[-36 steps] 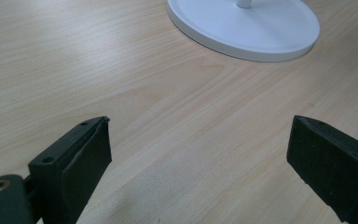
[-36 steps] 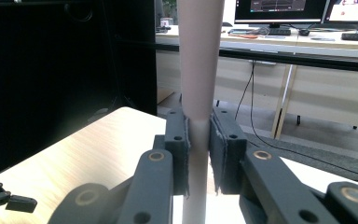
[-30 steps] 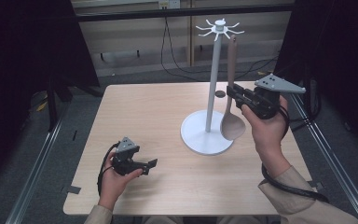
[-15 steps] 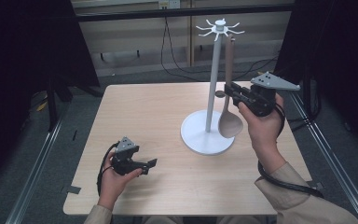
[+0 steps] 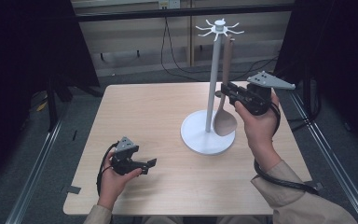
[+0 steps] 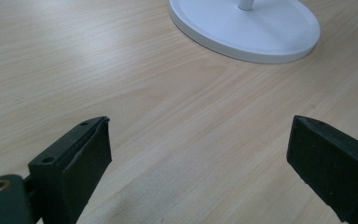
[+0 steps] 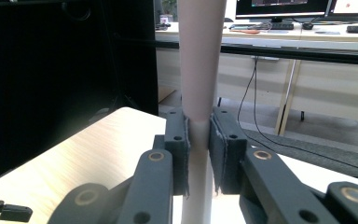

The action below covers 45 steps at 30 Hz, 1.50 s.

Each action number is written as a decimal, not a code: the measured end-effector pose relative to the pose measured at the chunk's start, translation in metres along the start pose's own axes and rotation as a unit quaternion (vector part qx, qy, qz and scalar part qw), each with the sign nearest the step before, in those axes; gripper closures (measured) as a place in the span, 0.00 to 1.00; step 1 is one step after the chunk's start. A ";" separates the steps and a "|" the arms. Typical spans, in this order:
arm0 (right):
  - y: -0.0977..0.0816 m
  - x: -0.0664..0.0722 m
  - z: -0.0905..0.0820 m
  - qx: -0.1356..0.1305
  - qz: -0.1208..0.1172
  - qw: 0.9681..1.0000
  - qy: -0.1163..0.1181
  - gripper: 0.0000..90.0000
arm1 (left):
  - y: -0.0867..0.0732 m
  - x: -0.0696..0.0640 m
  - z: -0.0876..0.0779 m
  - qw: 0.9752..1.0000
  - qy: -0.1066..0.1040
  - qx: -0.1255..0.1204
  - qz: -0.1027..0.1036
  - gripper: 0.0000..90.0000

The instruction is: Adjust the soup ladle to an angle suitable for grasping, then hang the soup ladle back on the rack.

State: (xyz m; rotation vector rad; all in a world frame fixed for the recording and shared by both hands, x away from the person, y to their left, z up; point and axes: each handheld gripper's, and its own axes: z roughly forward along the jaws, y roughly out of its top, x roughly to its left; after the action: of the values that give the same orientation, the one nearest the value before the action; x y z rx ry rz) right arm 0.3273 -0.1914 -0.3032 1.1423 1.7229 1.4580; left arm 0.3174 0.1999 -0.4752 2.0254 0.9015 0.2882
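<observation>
Right claw (image 5: 224, 91) lifted slightly, clamping spoon (image 5: 224, 119) handle

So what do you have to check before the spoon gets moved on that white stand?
1. Right gripper shut on the spoon handle: ok, pads press both sides.
2. Spoon's top hooked on the stand arms: cannot tell, too small in the high view.
3. Spoon bowl free of the stand's base: cannot tell, it hangs very close above it.
4. Left gripper open and holding nothing: ok.
5. Left gripper away from the stand: ok, it sits low near the table front.
</observation>
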 end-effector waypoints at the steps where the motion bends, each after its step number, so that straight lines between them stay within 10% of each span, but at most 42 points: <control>1: 0.000 0.000 0.000 0.001 0.000 1.000 -0.001 0.87 | 0.000 0.000 0.000 1.000 0.000 0.000 0.000 0.07; 45: -0.001 0.002 0.003 0.000 0.019 1.000 0.003 0.80 | 0.001 0.001 0.001 1.000 0.001 0.001 -0.001 0.07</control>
State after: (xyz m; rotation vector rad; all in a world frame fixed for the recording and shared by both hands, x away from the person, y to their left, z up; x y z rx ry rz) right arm 0.3292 -0.1884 -0.3052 1.1772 1.7135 1.4843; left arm 0.3193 0.1992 -0.4754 2.0263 0.9066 0.2881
